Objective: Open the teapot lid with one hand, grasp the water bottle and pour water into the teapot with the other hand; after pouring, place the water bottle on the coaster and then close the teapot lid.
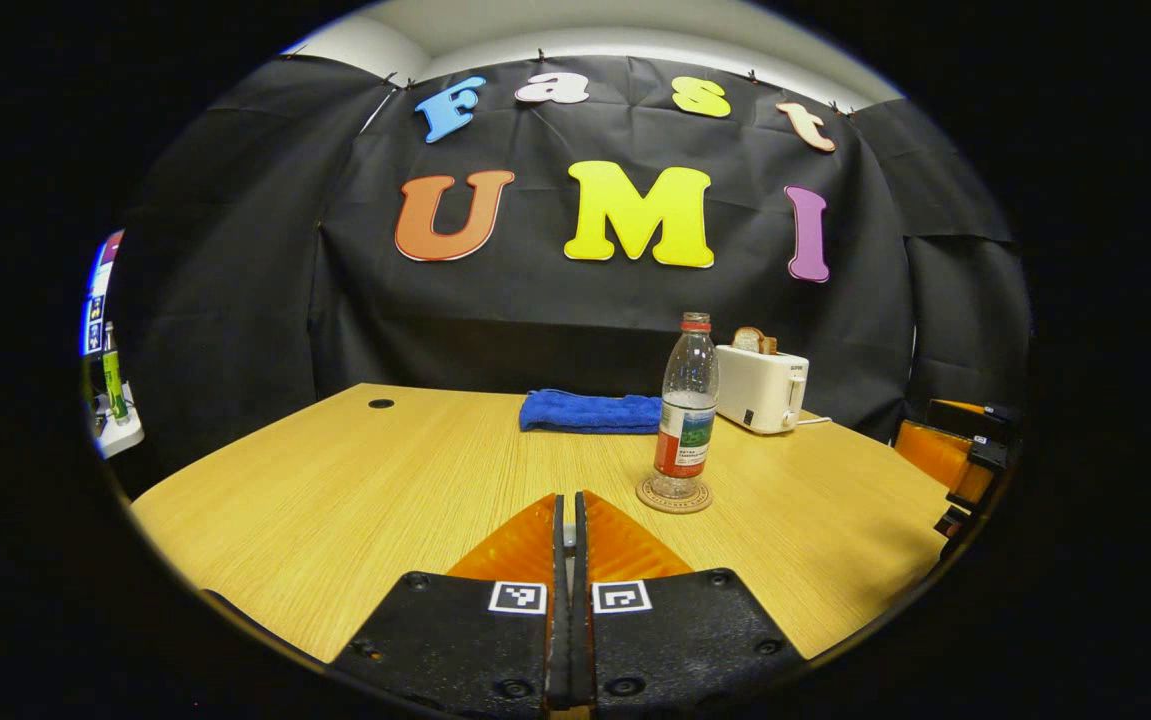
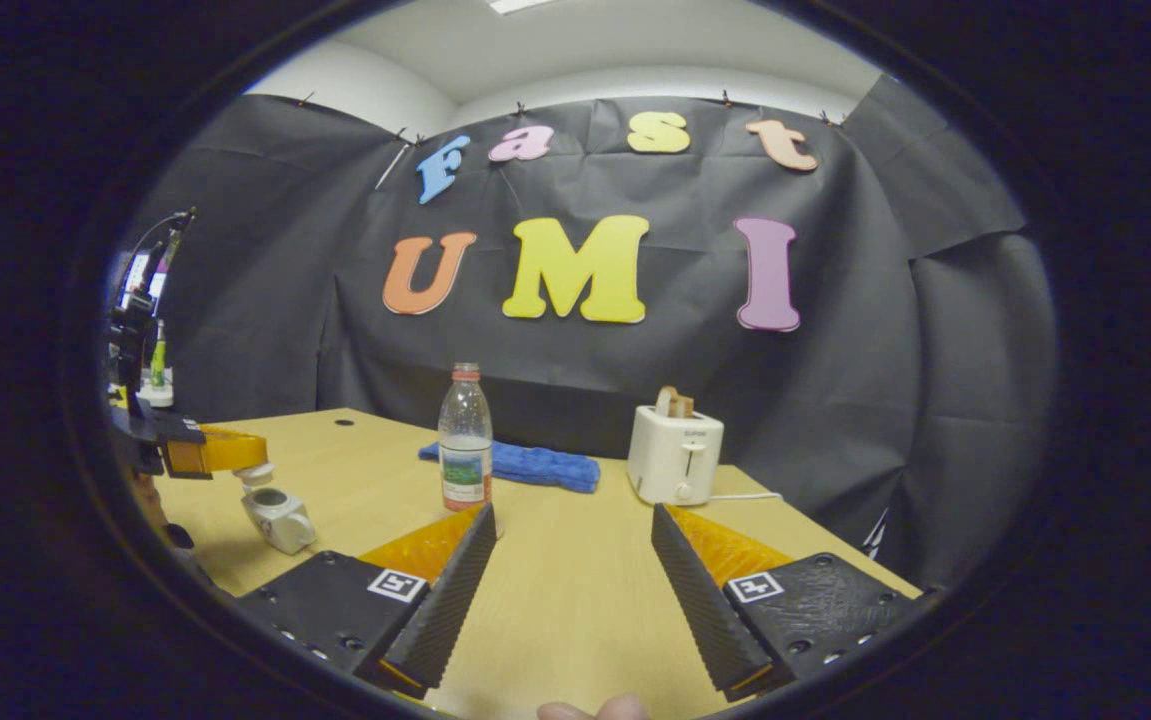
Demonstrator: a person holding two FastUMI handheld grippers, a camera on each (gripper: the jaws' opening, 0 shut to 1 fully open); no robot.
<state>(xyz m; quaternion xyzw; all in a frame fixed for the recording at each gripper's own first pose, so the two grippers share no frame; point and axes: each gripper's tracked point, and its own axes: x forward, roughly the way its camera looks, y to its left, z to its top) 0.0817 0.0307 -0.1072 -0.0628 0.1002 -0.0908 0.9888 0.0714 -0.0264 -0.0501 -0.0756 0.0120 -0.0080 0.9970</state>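
Note:
A clear water bottle with a red cap stands upright on a round coaster just right of my left gripper. Its fingers are pressed together with only a thin grey sliver between them. In the right gripper view the left gripper hovers at the left table edge with the small white teapot lid hanging under its tips, just above the open teapot. My right gripper stands wide open over bare table, the bottle beyond its left finger. The right gripper also shows at the right edge.
A folded blue towel lies at the back of the wooden table. A white toaster with bread in it stands to the right of the bottle, its cord trailing right. A person's fingertip shows at the bottom.

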